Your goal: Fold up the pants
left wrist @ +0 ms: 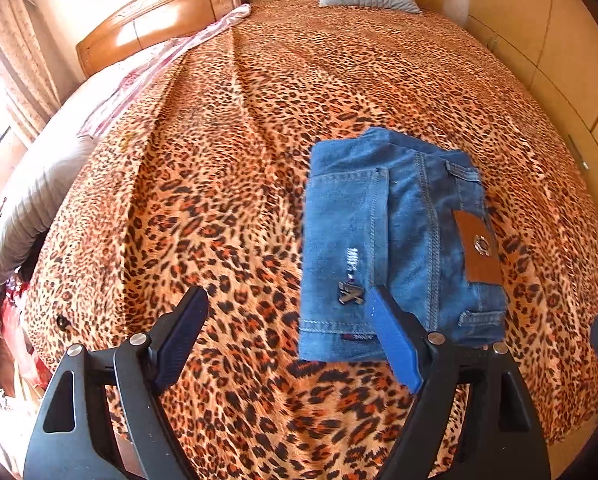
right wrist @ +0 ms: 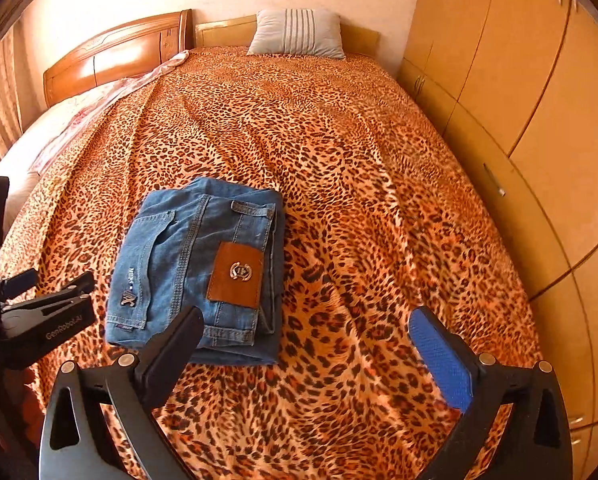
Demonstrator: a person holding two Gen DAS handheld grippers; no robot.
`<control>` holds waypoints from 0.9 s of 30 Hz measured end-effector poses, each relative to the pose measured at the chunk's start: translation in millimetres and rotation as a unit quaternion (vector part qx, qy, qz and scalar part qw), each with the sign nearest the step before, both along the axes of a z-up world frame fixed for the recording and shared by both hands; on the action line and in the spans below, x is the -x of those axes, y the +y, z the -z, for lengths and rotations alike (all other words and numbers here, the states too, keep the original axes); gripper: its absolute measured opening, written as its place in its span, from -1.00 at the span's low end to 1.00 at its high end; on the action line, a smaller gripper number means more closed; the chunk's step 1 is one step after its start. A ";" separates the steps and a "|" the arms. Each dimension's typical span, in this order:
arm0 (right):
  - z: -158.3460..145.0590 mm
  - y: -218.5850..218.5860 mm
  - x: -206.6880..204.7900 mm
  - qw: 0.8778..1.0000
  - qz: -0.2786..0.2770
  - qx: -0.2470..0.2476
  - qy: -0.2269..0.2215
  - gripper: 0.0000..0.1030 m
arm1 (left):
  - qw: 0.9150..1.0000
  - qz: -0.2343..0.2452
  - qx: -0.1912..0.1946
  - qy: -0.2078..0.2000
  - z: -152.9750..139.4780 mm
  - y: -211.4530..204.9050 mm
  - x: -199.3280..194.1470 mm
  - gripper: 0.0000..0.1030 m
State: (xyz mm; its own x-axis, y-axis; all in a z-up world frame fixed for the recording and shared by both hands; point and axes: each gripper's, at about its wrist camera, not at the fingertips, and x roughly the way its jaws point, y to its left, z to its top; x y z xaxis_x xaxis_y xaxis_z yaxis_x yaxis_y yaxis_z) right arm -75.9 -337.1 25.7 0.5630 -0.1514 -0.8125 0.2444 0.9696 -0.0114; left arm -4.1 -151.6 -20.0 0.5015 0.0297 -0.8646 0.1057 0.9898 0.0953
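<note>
The blue denim pants (right wrist: 197,268) lie folded into a compact rectangular bundle on the leopard-print bedspread (right wrist: 359,184), near the foot of the bed, back pocket and brown leather patch (right wrist: 237,274) facing up. The left hand-held gripper (left wrist: 289,312) hangs above the spread with its fingers spread apart and empty, its blue-padded finger overlapping the bundle's near edge in the left wrist view, contact not determinable. The right hand-held gripper (right wrist: 305,330) is likewise parted and empty, just right of the bundle; a striped grey pillow (right wrist: 297,32) rests at the headboard.
</note>
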 end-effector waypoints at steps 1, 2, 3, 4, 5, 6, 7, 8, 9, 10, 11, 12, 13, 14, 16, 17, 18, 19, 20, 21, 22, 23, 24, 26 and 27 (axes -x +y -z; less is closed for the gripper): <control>3.6 -2.6 5.4 1.000 0.006 -0.024 0.000 0.99 | 1.000 0.010 0.014 0.006 0.7 -0.9 3.6 0.59; 8.1 -5.2 11.0 0.999 0.017 -0.042 0.001 0.99 | 1.000 0.016 0.023 0.009 1.9 -2.0 7.5 0.59; 12.6 -7.1 15.8 0.998 0.028 -0.054 0.006 0.99 | 0.999 0.019 0.026 0.011 2.4 -3.8 10.5 0.59; 16.6 -8.5 19.9 0.997 0.037 -0.060 0.011 0.99 | 0.999 0.022 0.028 0.011 3.1 -5.5 13.9 0.59; 20.4 -9.6 24.0 0.997 0.046 -0.061 0.015 0.99 | 0.999 0.028 0.030 0.010 3.4 -7.9 17.1 0.59; 22.2 -10.4 28.2 0.997 0.053 -0.059 0.016 0.99 | 0.999 0.035 0.030 0.007 3.2 -10.6 20.5 0.59; 23.2 -10.3 32.2 0.997 0.057 -0.058 0.016 0.99 | 0.999 0.039 0.028 0.003 2.0 -12.8 23.8 0.59; 23.5 -9.9 36.1 0.997 0.060 -0.054 0.014 0.99 | 0.999 0.043 0.027 -0.003 0.8 -14.8 27.4 0.59; 23.1 -9.9 38.5 0.997 0.062 -0.047 0.013 0.99 | 0.999 0.046 0.026 -0.007 -0.4 -16.5 30.6 0.59; 22.3 -9.4 40.8 0.997 0.062 -0.042 0.011 0.99 | 0.998 0.048 0.027 -0.009 -1.3 -17.9 32.9 0.59; 20.9 -9.8 41.6 0.997 0.062 -0.038 0.008 0.99 | 0.998 0.050 0.029 -0.009 -2.0 -19.1 34.6 0.59; 19.1 -9.4 42.6 0.998 0.062 -0.034 0.005 0.99 | 0.998 0.051 0.031 -0.008 -2.3 -19.4 35.6 0.59; 17.1 -9.0 43.6 0.998 0.062 -0.028 0.002 0.99 | 0.998 0.052 0.033 -0.008 -2.6 -19.9 36.4 0.59; 14.8 -9.1 43.9 0.998 0.062 -0.022 0.000 0.99 | 0.998 0.052 0.033 -0.008 -2.8 -20.0 36.9 0.59; 12.4 -9.1 44.8 0.998 0.060 -0.012 -0.003 0.99 | 0.998 0.048 0.032 -0.011 -3.5 -19.5 37.7 0.59; 11.9 -9.3 45.7 0.998 0.061 -0.010 -0.003 0.99 | 0.998 0.044 0.032 -0.013 -4.1 -18.4 38.1 0.59; 12.0 -10.4 46.4 0.998 0.062 -0.013 -0.002 0.99 | 0.999 0.040 0.033 -0.016 -5.1 -17.1 38.6 0.59; 12.7 -11.7 47.1 0.998 0.064 -0.015 0.000 0.99 | 0.999 0.037 0.035 -0.020 -5.7 -15.5 38.6 0.59; 13.5 -13.0 48.5 0.998 0.067 -0.017 0.002 0.99 | 0.998 0.036 0.036 -0.023 -6.9 -15.1 38.5 0.59; 14.5 -14.0 49.7 0.997 0.069 -0.019 0.003 0.99 | 0.998 0.037 0.036 -0.025 -7.6 -14.7 38.2 0.59; 15.2 -15.2 50.9 0.997 0.071 -0.020 0.004 0.99 | 0.998 0.037 0.037 -0.028 -8.5 -14.1 37.9 0.59; 15.6 -15.8 51.8 0.997 0.073 -0.021 0.006 0.99 | 0.998 0.038 0.037 -0.030 -9.6 -14.2 38.0 0.59; 15.7 -16.8 52.2 0.997 0.075 -0.020 0.007 0.99 | 0.998 0.039 0.038 -0.032 -10.3 -14.2 38.2 0.59; 15.0 -18.4 53.5 0.997 0.077 -0.020 0.007 0.99 | 0.998 0.043 0.039 -0.037 -12.2 -15.0 39.5 0.59; 14.6 -19.0 54.1 0.997 0.078 -0.020 0.006 0.99 | 0.997 0.046 0.039 -0.040 -13.5 -15.6 40.8 0.59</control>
State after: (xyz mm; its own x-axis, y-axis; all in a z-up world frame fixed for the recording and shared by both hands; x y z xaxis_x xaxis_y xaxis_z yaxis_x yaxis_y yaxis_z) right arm -130.0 -356.1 11.1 0.5256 -0.2043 -0.8258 0.3926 0.9194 0.0225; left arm -44.9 -167.1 -6.5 0.5672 -0.0861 -0.8191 0.1920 0.9809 0.0298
